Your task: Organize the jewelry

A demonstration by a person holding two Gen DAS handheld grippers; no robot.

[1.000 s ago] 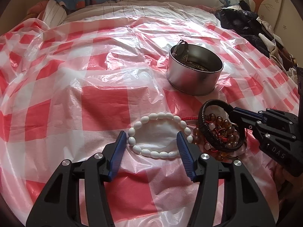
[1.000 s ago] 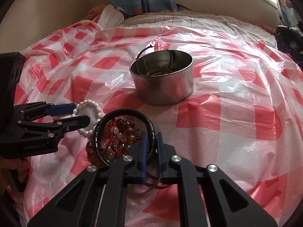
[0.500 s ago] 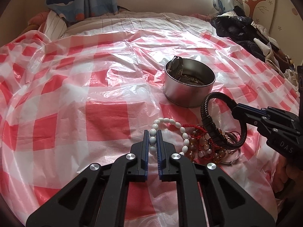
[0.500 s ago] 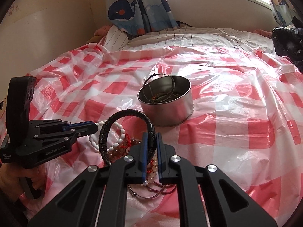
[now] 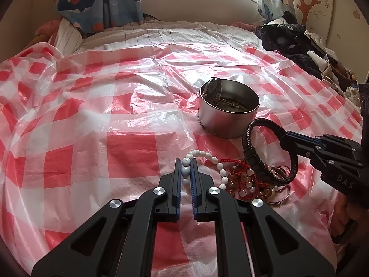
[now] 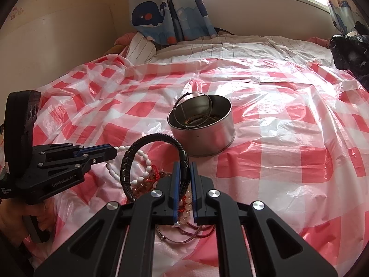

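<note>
My left gripper (image 5: 185, 164) is shut on a white bead bracelet (image 5: 208, 156) and holds it off the red-and-white checked plastic sheet; it also shows in the right wrist view (image 6: 144, 155). My right gripper (image 6: 184, 167) is shut on a black braided bracelet (image 6: 147, 139), lifted upright; it also shows in the left wrist view (image 5: 250, 154). A pile of amber beads, red cord and thin bangles (image 5: 248, 182) lies under both. A round metal tin (image 5: 227, 113) with bangles inside stands just beyond the pile.
The checked sheet (image 5: 129, 143) covers a bed. Dark clothes (image 5: 295, 43) are heaped at the far right. A whale-print curtain (image 6: 166, 11) and a wall stand behind the bed. A striped pillow (image 5: 69, 34) lies at the far left.
My left gripper closed on the white bead bracelet and lifted it. My right gripper raised the black bracelet off the pile. Both have pulled back and up from the sheet.
</note>
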